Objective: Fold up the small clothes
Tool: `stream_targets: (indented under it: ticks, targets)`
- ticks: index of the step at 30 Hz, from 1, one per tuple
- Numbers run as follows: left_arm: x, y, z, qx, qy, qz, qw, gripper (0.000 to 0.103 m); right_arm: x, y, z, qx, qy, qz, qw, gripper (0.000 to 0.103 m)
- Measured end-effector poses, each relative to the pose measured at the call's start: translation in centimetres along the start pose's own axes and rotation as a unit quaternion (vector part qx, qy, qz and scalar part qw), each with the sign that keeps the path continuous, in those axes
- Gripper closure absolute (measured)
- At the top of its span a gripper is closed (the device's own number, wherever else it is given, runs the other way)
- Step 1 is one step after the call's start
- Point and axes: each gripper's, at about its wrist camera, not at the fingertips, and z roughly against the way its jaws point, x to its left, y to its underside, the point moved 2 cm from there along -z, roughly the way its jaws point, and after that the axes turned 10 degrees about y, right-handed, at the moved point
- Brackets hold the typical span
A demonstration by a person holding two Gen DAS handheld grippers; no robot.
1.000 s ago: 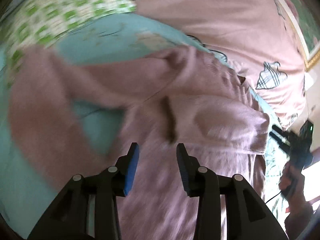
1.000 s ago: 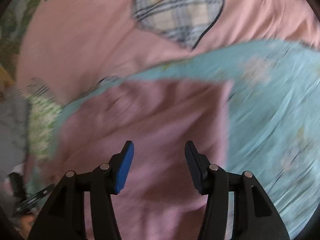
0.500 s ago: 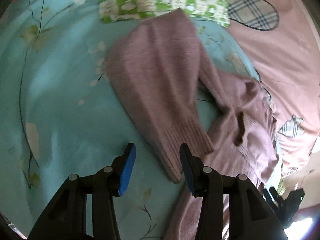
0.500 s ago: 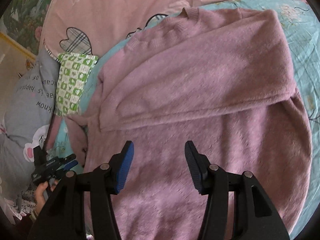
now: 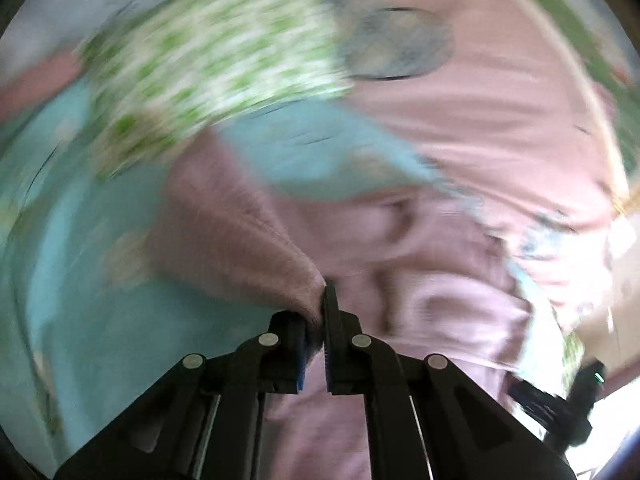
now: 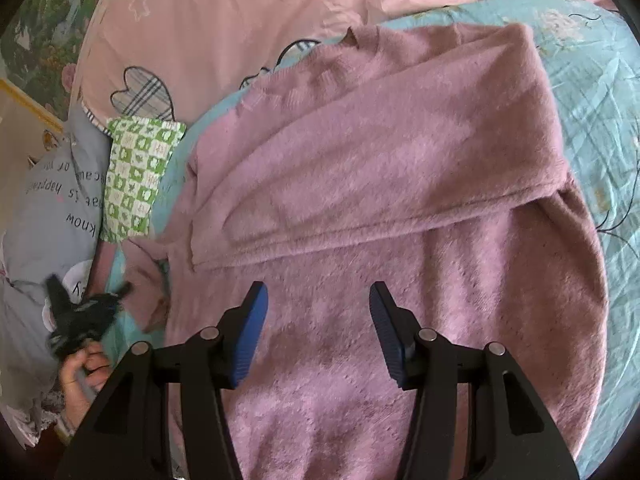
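Mauve sweater [image 6: 400, 220] on the teal sheet [image 6: 592, 92], collar away from me, my left gripper [image 5: 316, 308] clamped on its sleeve cuff (blurry), right gripper [image 6: 316, 332] jaws apart over the body.

one sweater [image 6: 400, 208]; one checked pillow [image 6: 138, 176]; two grippers [image 6: 316, 320] [image 5: 318, 312]

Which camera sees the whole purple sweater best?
The right wrist view: the purple sweater lies sharp and spread out, one sleeve folded across. The left wrist view is blurry, showing only a sleeve pinched in the left gripper.
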Motion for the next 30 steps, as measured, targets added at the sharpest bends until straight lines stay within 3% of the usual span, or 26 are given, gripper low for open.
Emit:
stream_targets:
  ticks: [3,6,12,15,18,22,27,30]
  targets:
    - [-6.0,-0.7,-1.2,0.011,0.067,-0.047,0.9965,0.099,-0.9,-0.4,0.1,-0.005,0.001,-0.014,1.0,0.049]
    - [-12.3,-0.7,-4.3,0.042,0.142,-0.09,0.9848,0.099,-2.1,-1.2,0.6,-0.015,0.005,-0.026,1.0,0.049]
    - [-19.9,2.0,-13.3,0.132,0.199,-0.15,0.9592,0.099,-5.7,-2.4,2.5,-0.04,0.028,-0.066,0.997,0.049]
    - [-21.6,4.3,-18.4,0.187,0.206,-0.163,0.9466,0.098,-8.1,-2.8,3.1,-0.045,0.041,-0.088,0.994,0.049]
    - [-22.2,6.8,-22.9,0.243,0.179,-0.178,0.9366,0.096,-10.1,-3.1,3.5,-0.048,0.05,-0.11,0.991,0.049]
    - [-21.8,8.4,-24.0,0.277,0.169,-0.172,0.9302,0.083,-11.2,-3.3,3.7,-0.052,0.053,-0.112,0.991,0.049]
    - [-18.9,8.3,-19.1,0.256,0.181,-0.166,0.9349,0.073,-9.3,-3.5,3.3,-0.052,0.038,-0.057,0.996,0.049]
    - [-15.9,7.8,-15.7,0.233,0.147,-0.17,0.9462,0.072,-6.7,-3.3,2.7,-0.05,0.032,0.006,0.998,0.048]
